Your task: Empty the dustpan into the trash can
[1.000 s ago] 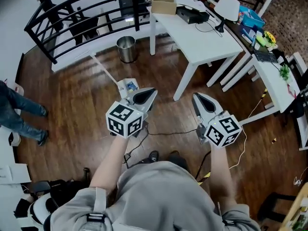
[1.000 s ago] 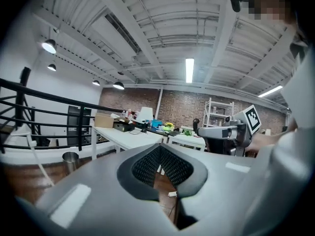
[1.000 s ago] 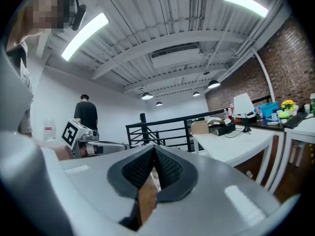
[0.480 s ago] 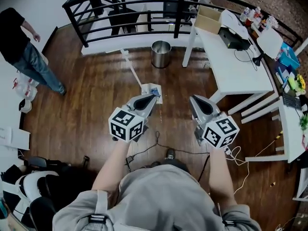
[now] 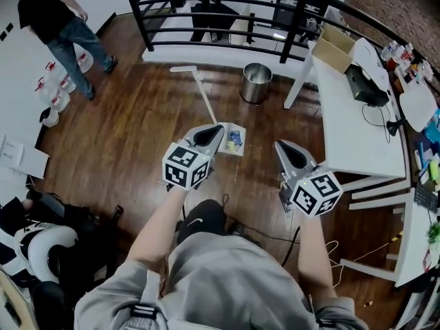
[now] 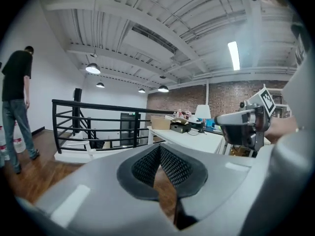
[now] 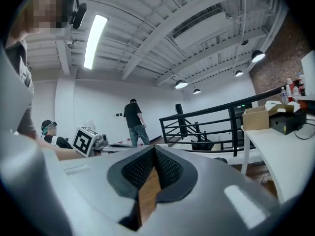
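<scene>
A white long-handled dustpan (image 5: 234,140) lies on the wood floor with blue and white scraps in its pan, and its handle (image 5: 201,95) runs away toward the railing. A round metal trash can (image 5: 256,82) stands beyond it beside a table leg. My left gripper (image 5: 213,130) is shut and empty, its tip just left of the pan as the head view shows it. My right gripper (image 5: 283,146) is also shut and empty, off to the right of the pan. In the left gripper view the left gripper (image 6: 158,149) has its pads together. In the right gripper view the right gripper (image 7: 153,150) does too.
A black railing (image 5: 227,5) runs along the far side. A white table (image 5: 347,126) with a cardboard box (image 5: 333,43) and equipment stands at the right. A person (image 5: 58,19) stands at the far left. Cables (image 5: 275,238) trail on the floor near my feet.
The whole view has swung, so the trash can and dustpan now sit further right in the head view. Both grippers moved with the turn and stayed shut. The dustpan is now closer to the left gripper's tip.
</scene>
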The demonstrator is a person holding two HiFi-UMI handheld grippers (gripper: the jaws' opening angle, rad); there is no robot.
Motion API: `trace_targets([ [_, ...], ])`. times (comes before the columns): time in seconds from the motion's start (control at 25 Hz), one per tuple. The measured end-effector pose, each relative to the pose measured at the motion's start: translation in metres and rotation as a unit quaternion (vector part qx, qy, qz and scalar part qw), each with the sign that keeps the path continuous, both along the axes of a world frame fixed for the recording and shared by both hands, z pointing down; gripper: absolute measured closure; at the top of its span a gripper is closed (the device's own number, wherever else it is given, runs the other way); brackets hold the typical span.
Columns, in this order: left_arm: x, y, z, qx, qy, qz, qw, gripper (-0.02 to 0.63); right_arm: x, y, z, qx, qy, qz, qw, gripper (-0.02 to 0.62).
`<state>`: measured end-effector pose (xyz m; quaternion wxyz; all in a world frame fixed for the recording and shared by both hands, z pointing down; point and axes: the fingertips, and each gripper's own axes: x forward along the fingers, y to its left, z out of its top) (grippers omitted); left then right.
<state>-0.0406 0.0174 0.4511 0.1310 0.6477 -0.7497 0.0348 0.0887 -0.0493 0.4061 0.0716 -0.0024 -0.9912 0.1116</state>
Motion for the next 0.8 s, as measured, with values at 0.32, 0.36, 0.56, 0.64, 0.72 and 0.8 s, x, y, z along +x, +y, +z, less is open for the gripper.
trace_targets([
  [0.32, -0.140, -0.046, 0.044, -0.005, 0.004, -0.064, 0.9979, 0.496, -0.099, -0.044, 0.009, 0.016, 0.018, -0.015, 1.000, 0.592],
  [0.36, -0.163, -0.052, 0.055, -0.013, 0.007, -0.077, 0.9969, 0.487, -0.114, -0.053, 0.010, 0.018, 0.022, -0.013, 1.000, 0.592],
  [0.56, -0.269, -0.068, 0.111, -0.047, 0.047, -0.118, 0.9907, 0.392, -0.192, -0.081, 0.014, 0.010, 0.040, 0.015, 0.999, 0.592],
  [0.64, -0.298, -0.070, 0.136, -0.065, 0.065, -0.123, 0.9881, 0.387, -0.216, -0.089, 0.018, 0.003, 0.044, 0.031, 0.999, 0.592],
  [0.72, -0.322, -0.079, 0.152, -0.074, 0.074, -0.122, 0.9870, 0.387, -0.237, -0.097, 0.022, -0.001, 0.047, 0.042, 0.998, 0.592],
  [0.8, -0.339, -0.093, 0.162, -0.075, 0.077, -0.121, 0.9869, 0.380, -0.251, -0.103, 0.028, -0.001, 0.056, 0.045, 0.997, 0.592],
])
